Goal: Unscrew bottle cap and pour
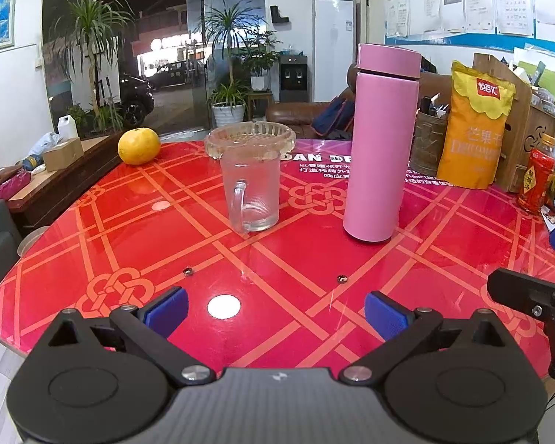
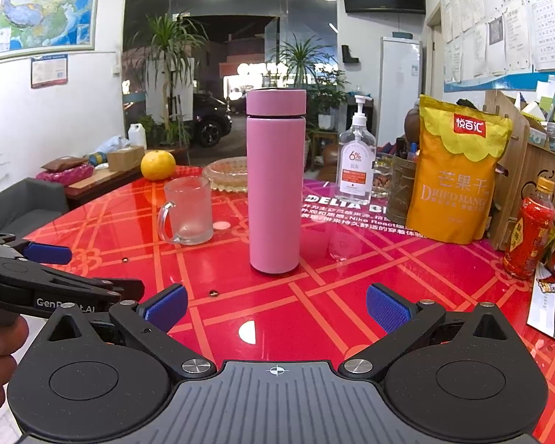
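Pink bottle (image 2: 276, 181) capped, glass mug (image 2: 187, 210) looks empty; both hand-held grippers (image 1: 276, 310) (image 2: 277, 309) spread, holding nothing.

Capped pink bottle (image 2: 276, 181) upright, beside empty glass mug (image 2: 187, 211)

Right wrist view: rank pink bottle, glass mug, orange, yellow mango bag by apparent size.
1. Yellow mango bag and pink bottle: too close to rank, since the bottle is nearer.
2. Glass mug
3. Orange, though farthest back.

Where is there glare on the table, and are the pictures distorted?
Left wrist view: a round white lamp reflection on the red table between the open left claw pads; walls bow outward. Right wrist view: similar glare before the pink bottle; fisheye corners go dark.
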